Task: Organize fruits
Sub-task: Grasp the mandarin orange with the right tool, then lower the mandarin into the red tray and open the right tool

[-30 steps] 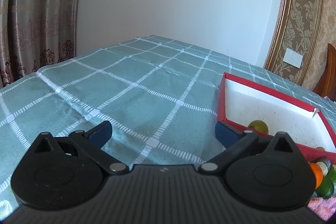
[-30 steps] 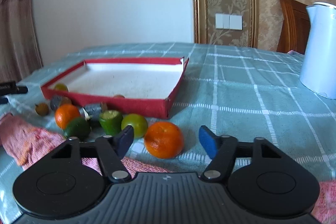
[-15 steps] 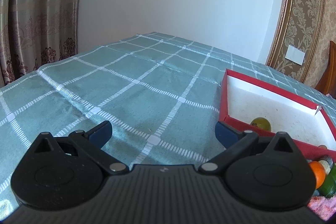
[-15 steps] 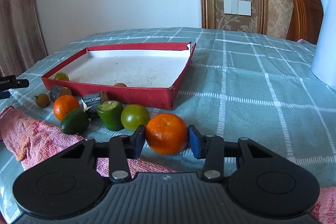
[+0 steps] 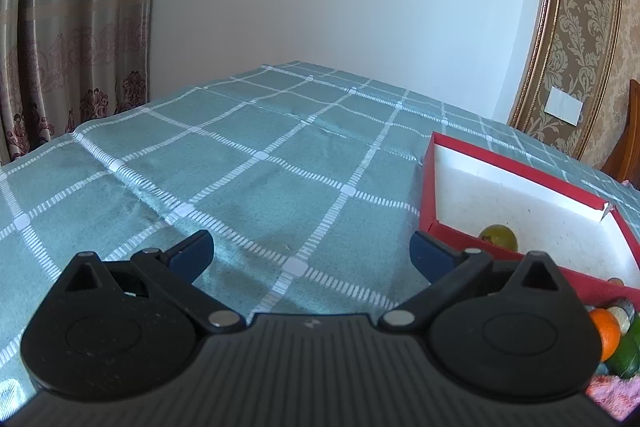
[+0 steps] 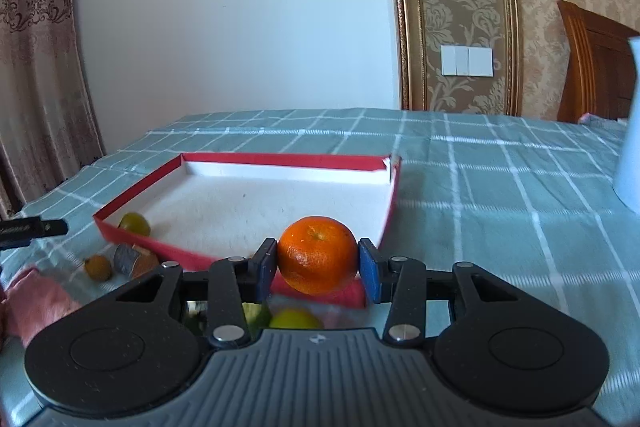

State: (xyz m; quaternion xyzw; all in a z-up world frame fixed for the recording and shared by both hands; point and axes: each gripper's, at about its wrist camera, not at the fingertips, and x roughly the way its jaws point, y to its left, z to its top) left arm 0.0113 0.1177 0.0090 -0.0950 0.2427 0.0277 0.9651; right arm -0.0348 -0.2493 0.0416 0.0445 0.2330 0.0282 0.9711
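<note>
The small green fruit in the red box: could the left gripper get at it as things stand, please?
Probably yes. The left gripper is open and empty, and the small green fruit sits just inside the red box's low near wall, with nothing over it; the gripper would need to lift over that wall.

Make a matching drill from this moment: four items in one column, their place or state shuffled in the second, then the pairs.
Column 1:
1. orange
2. small green fruit
3. left tool
4. small brown fruit

Column 2:
A. open, nothing between its fingers, over the tablecloth
B. inside the red box, at a near corner
C. clamped between the pads of the right tool
D. on the cloth outside the box, by the pink towel

Pairs: 1-C, 2-B, 3-A, 4-D
</note>
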